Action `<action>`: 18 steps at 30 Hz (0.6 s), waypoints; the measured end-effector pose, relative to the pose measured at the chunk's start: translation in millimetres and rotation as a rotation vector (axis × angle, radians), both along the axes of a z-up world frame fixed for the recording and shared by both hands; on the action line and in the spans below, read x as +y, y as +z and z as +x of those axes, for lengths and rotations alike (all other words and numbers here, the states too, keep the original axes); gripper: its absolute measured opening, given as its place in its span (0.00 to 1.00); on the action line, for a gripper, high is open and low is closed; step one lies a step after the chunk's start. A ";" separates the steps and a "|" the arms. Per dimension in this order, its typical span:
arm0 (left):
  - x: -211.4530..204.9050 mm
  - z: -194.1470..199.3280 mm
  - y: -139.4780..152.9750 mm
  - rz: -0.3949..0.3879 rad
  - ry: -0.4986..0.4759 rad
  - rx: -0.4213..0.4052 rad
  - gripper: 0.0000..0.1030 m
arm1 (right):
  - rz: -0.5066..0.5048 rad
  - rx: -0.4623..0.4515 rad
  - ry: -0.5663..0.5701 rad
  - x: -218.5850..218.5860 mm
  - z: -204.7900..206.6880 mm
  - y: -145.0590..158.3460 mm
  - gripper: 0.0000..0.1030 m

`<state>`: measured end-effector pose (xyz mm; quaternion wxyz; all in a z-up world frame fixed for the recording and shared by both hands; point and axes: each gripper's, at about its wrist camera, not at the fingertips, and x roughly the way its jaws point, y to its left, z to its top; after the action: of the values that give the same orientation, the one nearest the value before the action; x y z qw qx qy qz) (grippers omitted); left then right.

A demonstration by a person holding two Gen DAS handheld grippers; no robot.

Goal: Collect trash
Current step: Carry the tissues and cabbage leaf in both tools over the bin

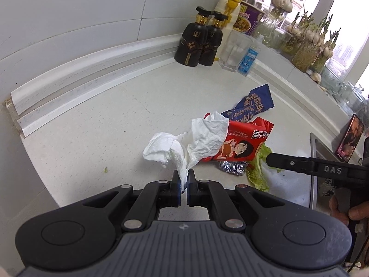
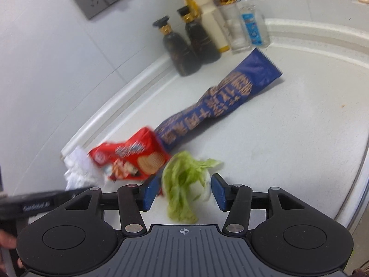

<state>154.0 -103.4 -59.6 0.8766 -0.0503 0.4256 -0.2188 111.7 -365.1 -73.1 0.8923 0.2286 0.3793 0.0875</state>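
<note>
Lettuce (image 2: 184, 184), a limp green leaf, lies right between the blue pads (image 2: 150, 192) of the right hand-held gripper (image 2: 183, 191), its long axis running straight ahead along the fingers. Those jaws stand apart on either side of the leaf without pressing it, so I judge the coming move to be a simple close, with the right hand plainly the nearer one.

Closed tight, the left hand-held gripper (image 1: 183, 182) pinches a twisted tail of white tissue (image 1: 184, 145), which rises ahead of it and drapes over the red wrapper (image 1: 239, 143). Just beyond and to the right of that hand-held gripper, touching the red wrapper's near edge, sits a crumpled scrap of foil (image 1: 231, 167). Farther ahead lies the blue wrapper (image 2: 221, 101), long and twisted, angled away to the right with its near end tucked against the red one.

Counted on the bench (image 1: 115, 120): one tissue, two wrappers, one foil scrap, one lettuce leaf. Well beyond, against the wall, stand two dark bottles (image 1: 198, 43), one yellow-capped bottle (image 1: 230, 11) and one clear glass (image 1: 233, 50).
</note>
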 end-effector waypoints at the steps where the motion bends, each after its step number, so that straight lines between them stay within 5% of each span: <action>1: 0.1 -0.3 -0.3 0.000 0.001 0.002 0.04 | -0.033 0.005 0.002 2.3 3.2 -0.8 0.49; 3: 0.0 -1.1 -1.0 0.000 0.000 0.004 0.04 | -0.092 0.012 0.020 8.0 8.4 -3.9 0.45; 7: -1.2 -2.0 -1.1 -0.002 -0.002 0.005 0.04 | -0.243 0.002 0.026 22.2 10.6 -7.7 0.04; 18: 18.7 -18.2 14.3 -0.058 0.025 0.003 0.04 | -0.196 -0.153 -0.086 11.3 -36.0 42.7 0.04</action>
<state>135.8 -84.8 -45.4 0.8769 -0.0814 0.4197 -0.2197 75.6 -353.8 -30.4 0.9396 0.1488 0.3070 0.0289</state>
